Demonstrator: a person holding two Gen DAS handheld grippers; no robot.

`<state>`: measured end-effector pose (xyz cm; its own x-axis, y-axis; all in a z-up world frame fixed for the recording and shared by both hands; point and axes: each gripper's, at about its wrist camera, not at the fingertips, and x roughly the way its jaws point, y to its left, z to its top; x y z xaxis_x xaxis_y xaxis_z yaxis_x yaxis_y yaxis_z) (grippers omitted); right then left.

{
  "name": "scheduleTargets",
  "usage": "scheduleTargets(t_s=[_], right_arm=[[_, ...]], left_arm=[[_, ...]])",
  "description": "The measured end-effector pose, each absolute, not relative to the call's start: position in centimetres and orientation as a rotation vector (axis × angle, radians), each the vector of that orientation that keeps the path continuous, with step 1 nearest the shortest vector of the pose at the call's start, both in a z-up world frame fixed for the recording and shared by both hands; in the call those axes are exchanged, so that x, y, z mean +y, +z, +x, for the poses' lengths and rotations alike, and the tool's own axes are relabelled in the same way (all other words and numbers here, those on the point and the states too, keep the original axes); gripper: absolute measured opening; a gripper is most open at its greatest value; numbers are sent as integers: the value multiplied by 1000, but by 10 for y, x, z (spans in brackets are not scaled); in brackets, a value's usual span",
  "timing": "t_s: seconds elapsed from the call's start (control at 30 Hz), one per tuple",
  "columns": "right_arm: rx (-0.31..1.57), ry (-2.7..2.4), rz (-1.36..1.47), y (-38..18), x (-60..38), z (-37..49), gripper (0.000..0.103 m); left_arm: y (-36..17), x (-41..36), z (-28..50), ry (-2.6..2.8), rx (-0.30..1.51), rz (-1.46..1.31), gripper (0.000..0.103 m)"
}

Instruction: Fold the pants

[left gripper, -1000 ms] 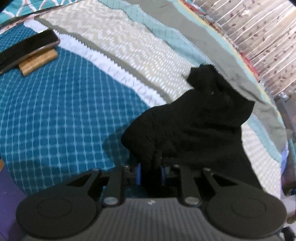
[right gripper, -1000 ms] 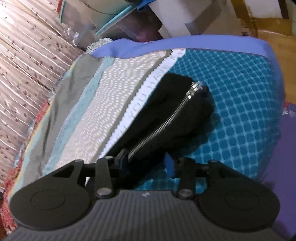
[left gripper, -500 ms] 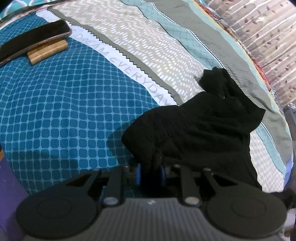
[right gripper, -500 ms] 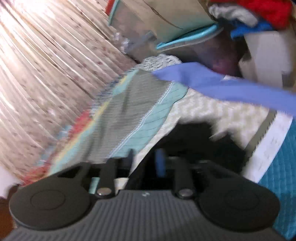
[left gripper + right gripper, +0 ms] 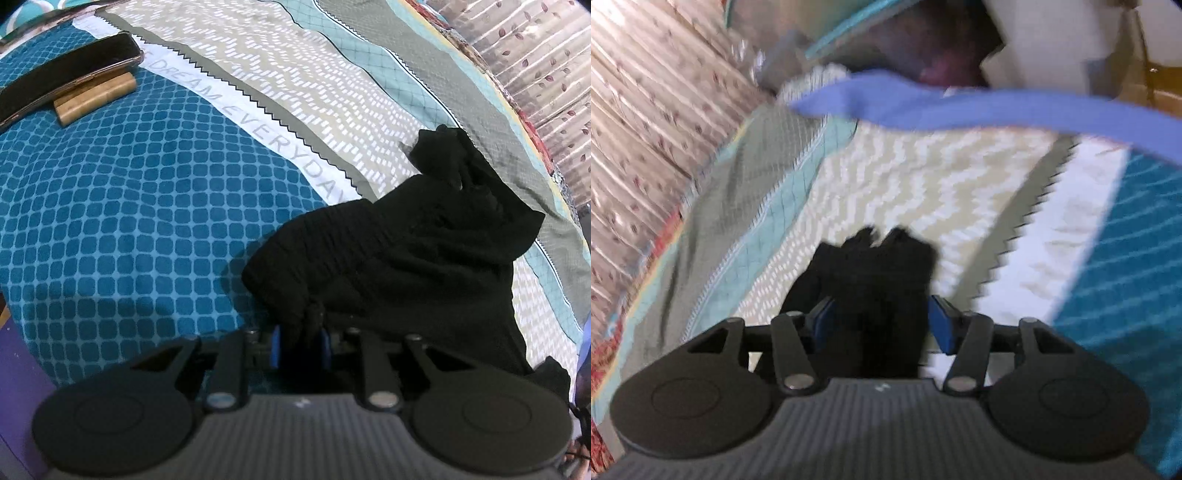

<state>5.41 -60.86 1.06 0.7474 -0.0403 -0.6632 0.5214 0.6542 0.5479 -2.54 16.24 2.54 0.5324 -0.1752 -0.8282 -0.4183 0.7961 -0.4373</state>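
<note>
The black pants (image 5: 417, 254) lie bunched on the patterned bedspread (image 5: 147, 206). My left gripper (image 5: 300, 345) is shut on a fold of the black fabric at the pile's near left edge. In the blurred right wrist view my right gripper (image 5: 881, 321) has its blue pads (image 5: 940, 323) spread apart, with a part of the black pants (image 5: 875, 273) lying between and just beyond them on the cream zigzag strip. The fabric does not look pinched there.
A black phone (image 5: 62, 79) rests on a tan wooden block (image 5: 98, 96) at the far left of the bed. A patterned curtain (image 5: 646, 122) hangs behind the bed. A blue sheet edge (image 5: 960, 110) and stacked clutter (image 5: 923, 44) lie beyond the bed's end.
My right gripper swung up and away from the zipper area and opened its fingers wider over another part of the pants. My left gripper kept its grip and the pile shifted slightly.
</note>
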Motion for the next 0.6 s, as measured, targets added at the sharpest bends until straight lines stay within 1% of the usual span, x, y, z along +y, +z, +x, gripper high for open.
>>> scheduleTargets(t_s=[0.03, 0.07, 0.1, 0.17, 0.3, 0.4, 0.5, 0.53, 0.57, 0.6], right_arm=[[697, -371, 756, 10, -603, 69, 11], [733, -376, 726, 11, -602, 79, 9], [729, -375, 724, 13, -598, 78, 8], [632, -358, 731, 36, -601, 67, 8], [484, -369, 772, 73, -629, -1, 8], [430, -420, 799, 81, -648, -58, 8], [485, -507, 774, 68, -660, -91, 8], [518, -535, 761, 60, -658, -96, 10], [574, -562, 746, 47, -659, -98, 13], [625, -580, 735, 37, -659, -95, 19]], left_arm=[[27, 162, -26, 159, 1015, -664, 18], [30, 162, -26, 162, 1012, -664, 18], [34, 162, -27, 161, 1005, -663, 17], [43, 166, -28, 150, 977, -659, 17], [60, 176, -37, 104, 951, -687, 17], [67, 171, -47, 85, 975, -622, 17], [60, 163, -60, 65, 1010, -564, 17], [55, 161, -64, 59, 1025, -550, 19], [49, 158, -67, 58, 1042, -533, 27], [43, 155, -70, 71, 1072, -506, 29]])
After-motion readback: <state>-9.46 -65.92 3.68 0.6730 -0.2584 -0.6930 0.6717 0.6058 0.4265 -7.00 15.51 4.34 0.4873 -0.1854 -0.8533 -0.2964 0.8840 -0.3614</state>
